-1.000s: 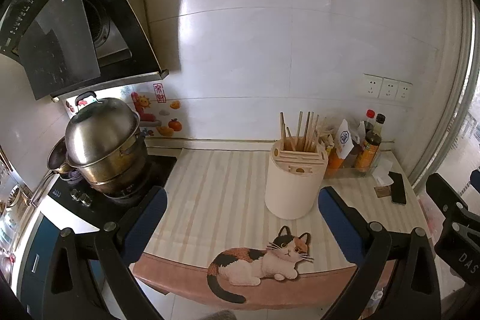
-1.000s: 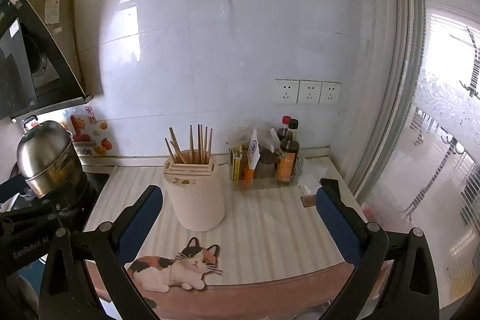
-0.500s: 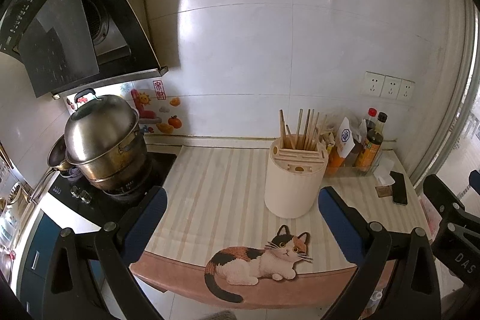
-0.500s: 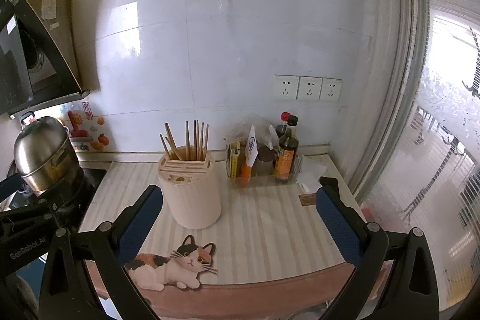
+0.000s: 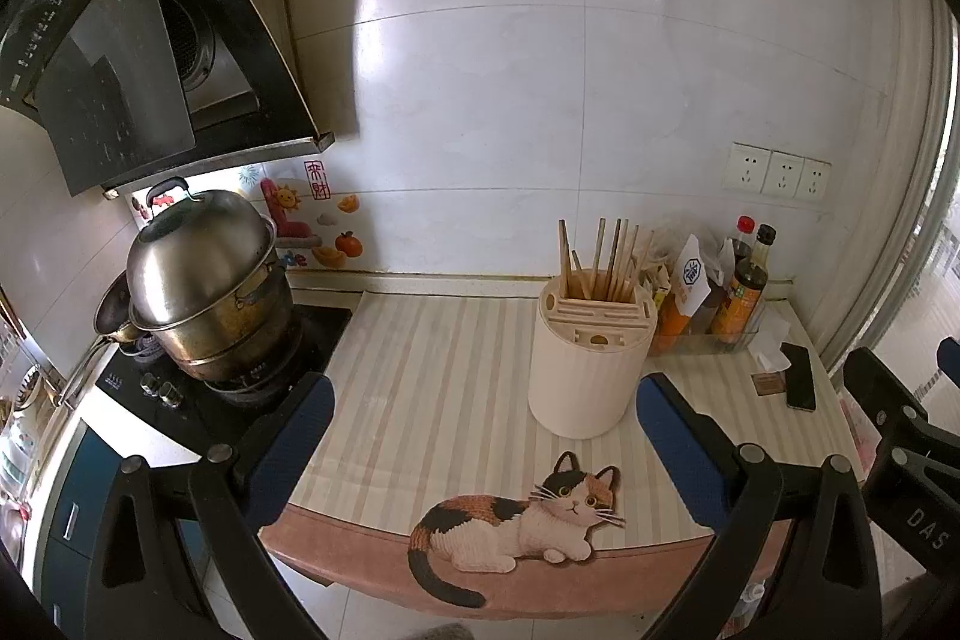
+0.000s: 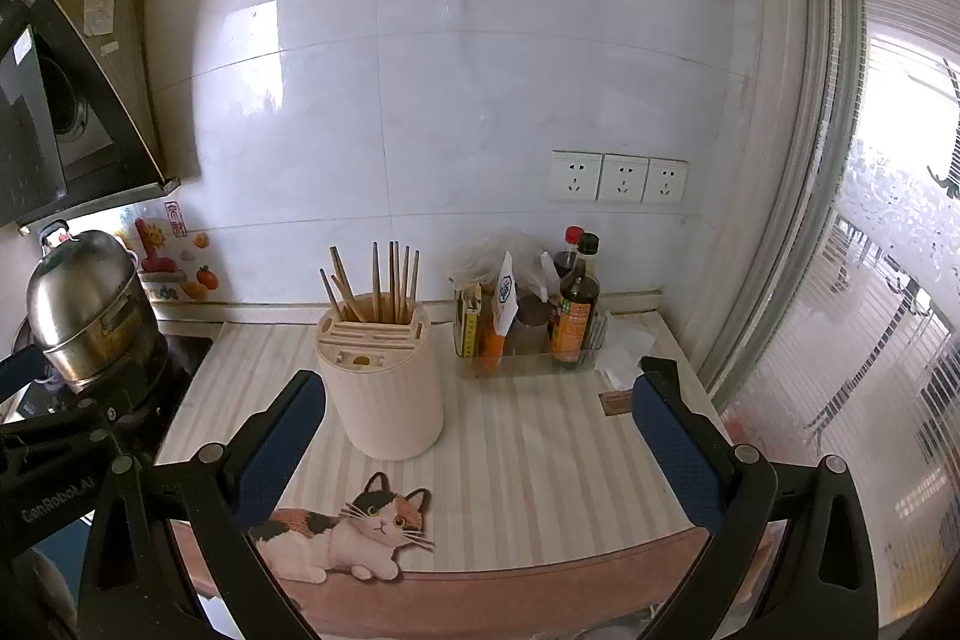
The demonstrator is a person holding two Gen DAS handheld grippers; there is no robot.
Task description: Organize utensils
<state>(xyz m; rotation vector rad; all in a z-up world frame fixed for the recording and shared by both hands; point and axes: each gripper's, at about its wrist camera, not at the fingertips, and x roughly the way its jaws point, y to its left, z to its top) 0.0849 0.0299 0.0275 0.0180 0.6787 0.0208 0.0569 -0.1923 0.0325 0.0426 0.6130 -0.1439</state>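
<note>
Both grippers wide apart and empty, held back from the counter; chopsticks upright in the holder.

Left gripper (image 5: 480,436) and right gripper (image 6: 477,427) spread wide, grasping nothing, short of the counter (image 5: 432,370). Chopsticks (image 6: 384,283) bunched in the rear well of the cream holder (image 6: 384,388), some leaning; front slots bare. No loose utensil visible on the counter, so equally a tidied end or a start with the sticks due for sorting. For any grasp: best taken high on one stick, clear of its neighbours, pulled straight up, with the holder steadied. Counted: one holder, about seven or eight chopsticks (overlap blurs it), two dark bottles (image 6: 576,298), three sockets (image 6: 618,177), one pot (image 5: 204,280).
</note>
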